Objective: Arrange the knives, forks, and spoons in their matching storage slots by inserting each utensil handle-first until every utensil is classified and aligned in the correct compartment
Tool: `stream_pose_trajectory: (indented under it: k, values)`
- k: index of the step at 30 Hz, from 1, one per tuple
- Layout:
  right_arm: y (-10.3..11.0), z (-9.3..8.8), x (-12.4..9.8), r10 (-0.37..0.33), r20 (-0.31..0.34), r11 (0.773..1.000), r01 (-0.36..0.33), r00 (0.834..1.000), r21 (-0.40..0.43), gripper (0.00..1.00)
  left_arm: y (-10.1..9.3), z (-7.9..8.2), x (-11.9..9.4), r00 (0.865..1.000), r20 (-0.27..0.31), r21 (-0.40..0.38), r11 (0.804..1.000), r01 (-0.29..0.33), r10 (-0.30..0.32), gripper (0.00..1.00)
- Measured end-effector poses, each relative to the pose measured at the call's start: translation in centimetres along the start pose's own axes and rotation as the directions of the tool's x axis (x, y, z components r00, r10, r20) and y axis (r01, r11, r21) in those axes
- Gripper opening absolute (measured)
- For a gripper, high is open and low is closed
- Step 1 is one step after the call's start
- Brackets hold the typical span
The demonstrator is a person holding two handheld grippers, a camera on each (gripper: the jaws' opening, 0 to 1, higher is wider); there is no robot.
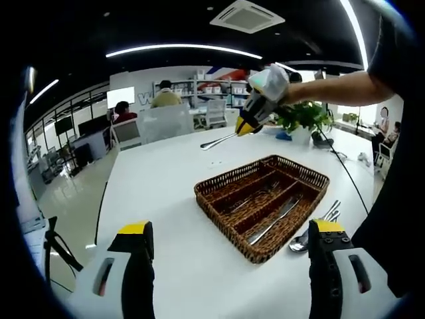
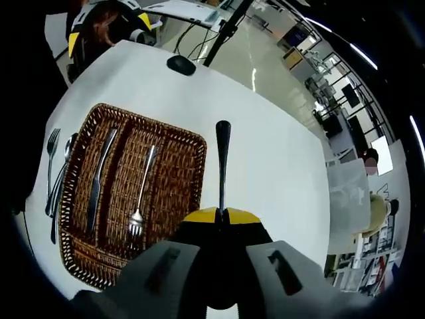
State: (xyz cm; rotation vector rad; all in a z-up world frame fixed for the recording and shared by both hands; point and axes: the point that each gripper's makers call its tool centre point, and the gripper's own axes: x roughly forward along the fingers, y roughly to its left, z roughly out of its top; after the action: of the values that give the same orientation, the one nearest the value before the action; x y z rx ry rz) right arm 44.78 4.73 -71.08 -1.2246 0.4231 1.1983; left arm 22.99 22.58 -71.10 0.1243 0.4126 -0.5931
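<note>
Right hand-held gripper (image 2: pixel 222 214) pinches a slim silver utensil (image 2: pixel 222 163) above the white worktop (image 2: pixel 279 159), just beside the brown woven wicker tray (image 2: pixel 189 143) holding 1 fork (image 2: pixel 141 193) and 1 knife (image 2: pixel 99 179); left hand-held gripper (image 1: pixel 229 234) spread, empty.

A potted plant (image 1: pixel 304 118) stands on the white table (image 1: pixel 166 193), with a black mouse (image 2: pixel 180 64) near its edge.
</note>
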Motion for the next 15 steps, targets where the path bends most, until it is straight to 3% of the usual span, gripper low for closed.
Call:
stream_pose_trajectory:
  k: [15]
  values:
    - [1.3,-1.6,2.0,0.025,-0.029,1.0,-0.025,0.999,0.01,0.0,0.3,0.2,-0.2,1.0,0.005,-0.015,1.0,-0.013,0.014,0.99]
